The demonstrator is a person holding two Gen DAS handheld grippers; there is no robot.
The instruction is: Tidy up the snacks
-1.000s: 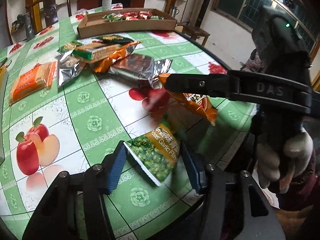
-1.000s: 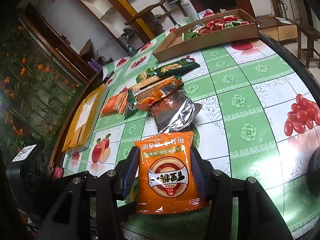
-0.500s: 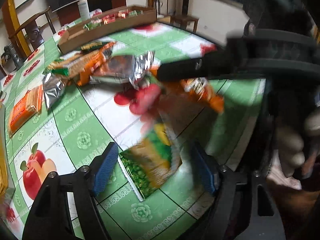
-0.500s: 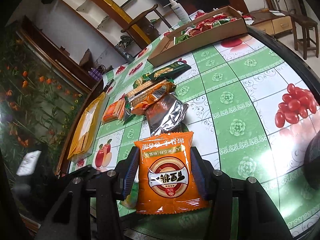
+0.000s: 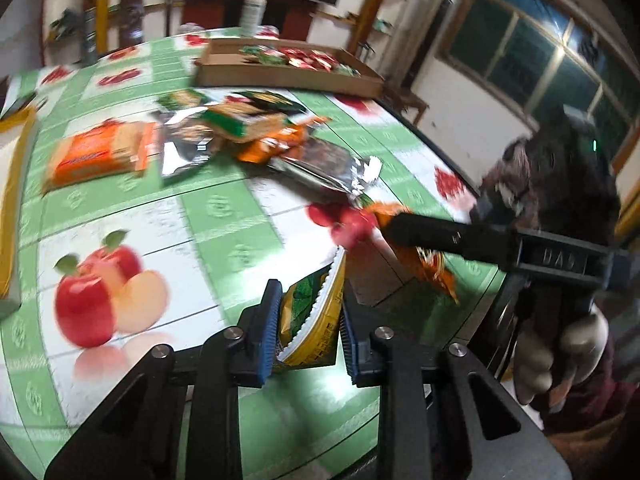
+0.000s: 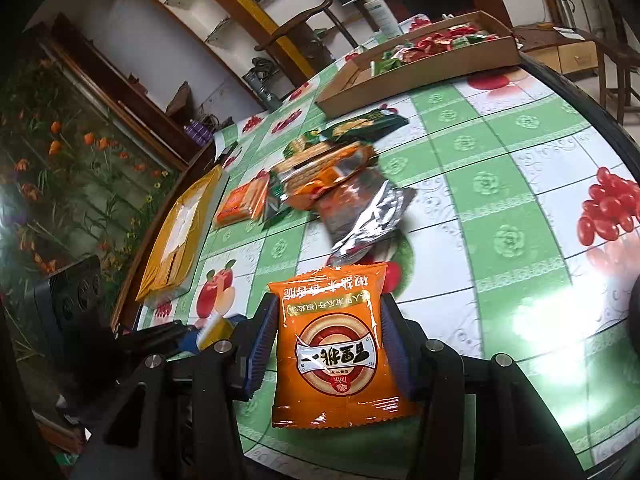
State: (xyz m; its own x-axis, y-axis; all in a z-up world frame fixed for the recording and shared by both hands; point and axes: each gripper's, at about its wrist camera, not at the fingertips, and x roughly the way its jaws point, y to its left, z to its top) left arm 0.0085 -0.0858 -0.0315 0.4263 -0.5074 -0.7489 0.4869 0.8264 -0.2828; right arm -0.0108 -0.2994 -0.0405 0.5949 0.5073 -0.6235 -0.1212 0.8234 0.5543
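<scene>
My left gripper is shut on a green and yellow pea snack packet, squeezed edge-up just above the table's near edge. My right gripper is shut on an orange snack packet and holds it above the table; it also shows in the left wrist view to the right of the green packet. A heap of loose snack packets lies mid-table. A cardboard tray with red and green snacks stands at the far side.
A round table with a green fruit-print cloth. An orange biscuit pack lies left of the heap. A yellow flat box sits at the left edge. A spray bottle stands behind the tray. Chairs stand beyond the table.
My left gripper closed on the green pea packet, which had lain flat between open fingers, and lifted it edge-up. My right gripper kept hold of the orange packet and shifted slightly.
</scene>
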